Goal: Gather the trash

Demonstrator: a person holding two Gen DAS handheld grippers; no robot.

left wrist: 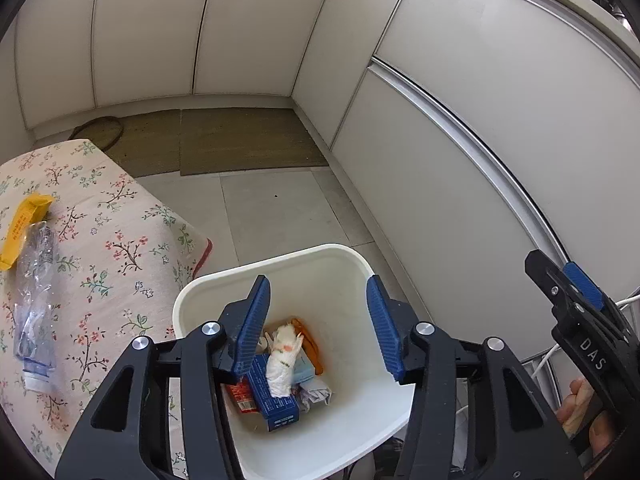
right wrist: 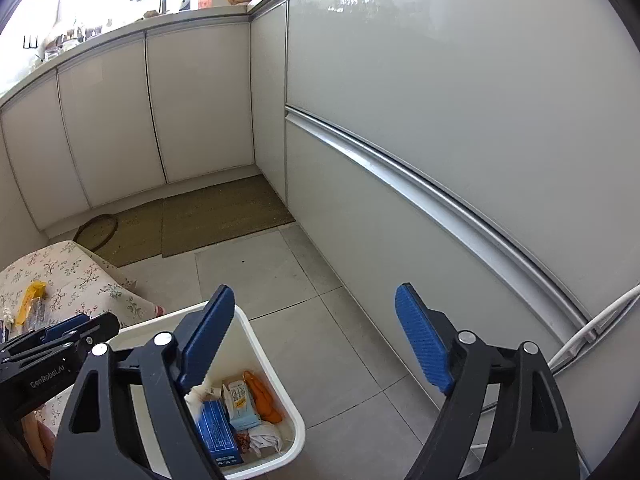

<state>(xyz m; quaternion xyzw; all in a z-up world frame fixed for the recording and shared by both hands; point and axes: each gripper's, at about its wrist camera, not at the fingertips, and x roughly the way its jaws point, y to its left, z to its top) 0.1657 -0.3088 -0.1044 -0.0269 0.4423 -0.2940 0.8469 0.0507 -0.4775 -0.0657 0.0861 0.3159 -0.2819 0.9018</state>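
I have both grippers above the white bin (left wrist: 224, 280): left gripper (left wrist: 320, 326) and right gripper (right wrist: 316, 338) gape empty. Crumpled tissue (left wrist: 282, 364) lies inside it; a plastic bottle (left wrist: 34, 304) waits beside it.

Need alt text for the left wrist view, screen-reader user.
Left gripper hangs open over a white trash bin holding a crumpled tissue, a blue box and an orange scrap. On the floral tablecloth at left lie a crushed clear plastic bottle and a yellow wrapper. The right gripper shows at right.
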